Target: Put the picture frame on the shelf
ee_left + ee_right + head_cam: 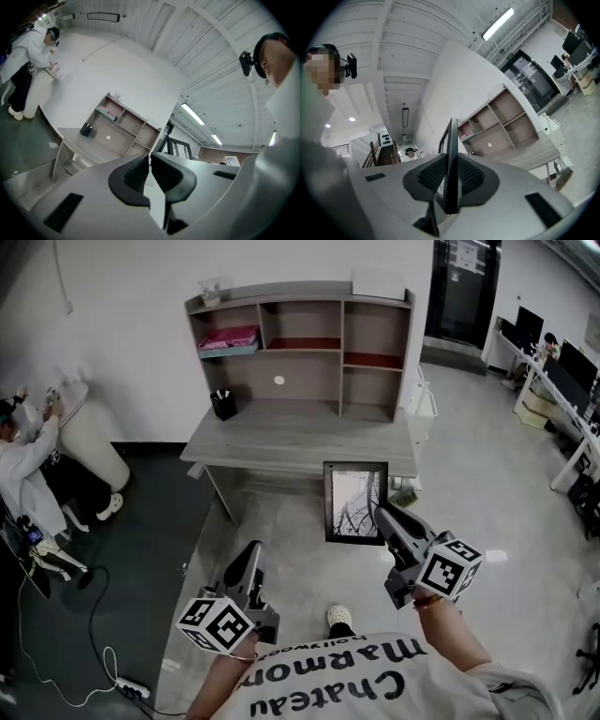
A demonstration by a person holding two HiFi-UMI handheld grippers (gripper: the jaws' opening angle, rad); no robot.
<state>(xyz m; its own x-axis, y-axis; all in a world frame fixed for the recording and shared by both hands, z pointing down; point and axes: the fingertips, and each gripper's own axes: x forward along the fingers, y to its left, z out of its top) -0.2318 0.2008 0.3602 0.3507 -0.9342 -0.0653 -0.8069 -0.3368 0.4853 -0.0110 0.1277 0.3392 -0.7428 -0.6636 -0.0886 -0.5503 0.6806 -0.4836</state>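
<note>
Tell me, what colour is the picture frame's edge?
Black. The picture frame shows best in the head view.

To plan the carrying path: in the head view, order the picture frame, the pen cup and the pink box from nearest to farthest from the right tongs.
1. The picture frame, held in the right tongs.
2. The pen cup, left on the desk.
3. The pink box, upper left shelf compartment.

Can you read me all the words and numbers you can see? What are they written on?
"Chateau Marmon", upside down, on the person's white shirt.
"Hollywood", small and upside down, on the same shirt.
Sheets on the dark door: too small to read.
</note>
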